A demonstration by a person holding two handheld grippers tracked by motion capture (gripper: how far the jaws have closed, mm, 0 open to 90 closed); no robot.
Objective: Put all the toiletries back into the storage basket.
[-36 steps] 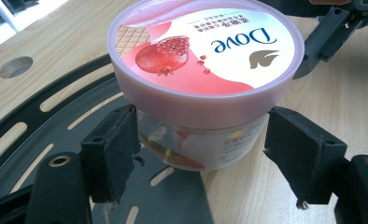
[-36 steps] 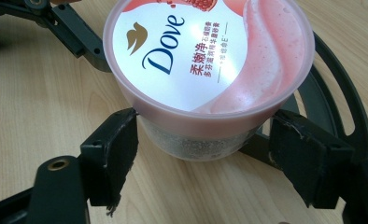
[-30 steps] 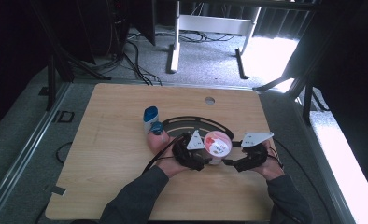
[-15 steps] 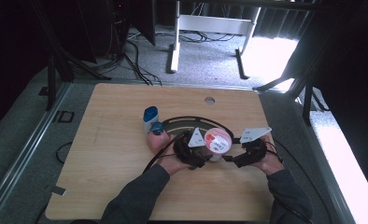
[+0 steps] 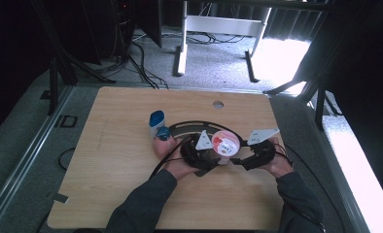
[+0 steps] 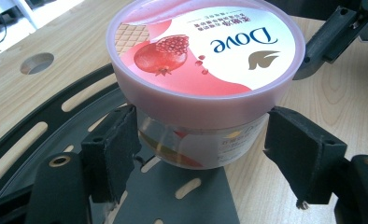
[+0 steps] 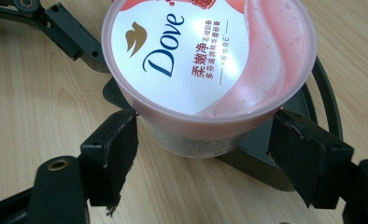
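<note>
The pink-lidded jar (image 6: 205, 88) stands on the bench (image 5: 112, 160) between the jaws of both the left gripper (image 6: 205, 149) and right gripper (image 7: 205, 144); each pair is apart, flanking its body without clamping.

The scene is viewed from above and behind the person in the high view, looking forward and down; the whole desk (image 5: 131, 160) is taken in from well back, with floor beyond its far edge. The left gripper view is taken from very close, low over the desk, along its own black fingers (image 6: 111, 149) toward the pink-lidded jar (image 6: 205, 56). The same jar (image 7: 205, 60) is faced from the opposite side in the right gripper view, equally close, so the lid's print is read the other way round. The jar (image 5: 225, 143), the wooden desk top and the dark slotted plate (image 6: 182, 196) are shared by all three views.
</note>
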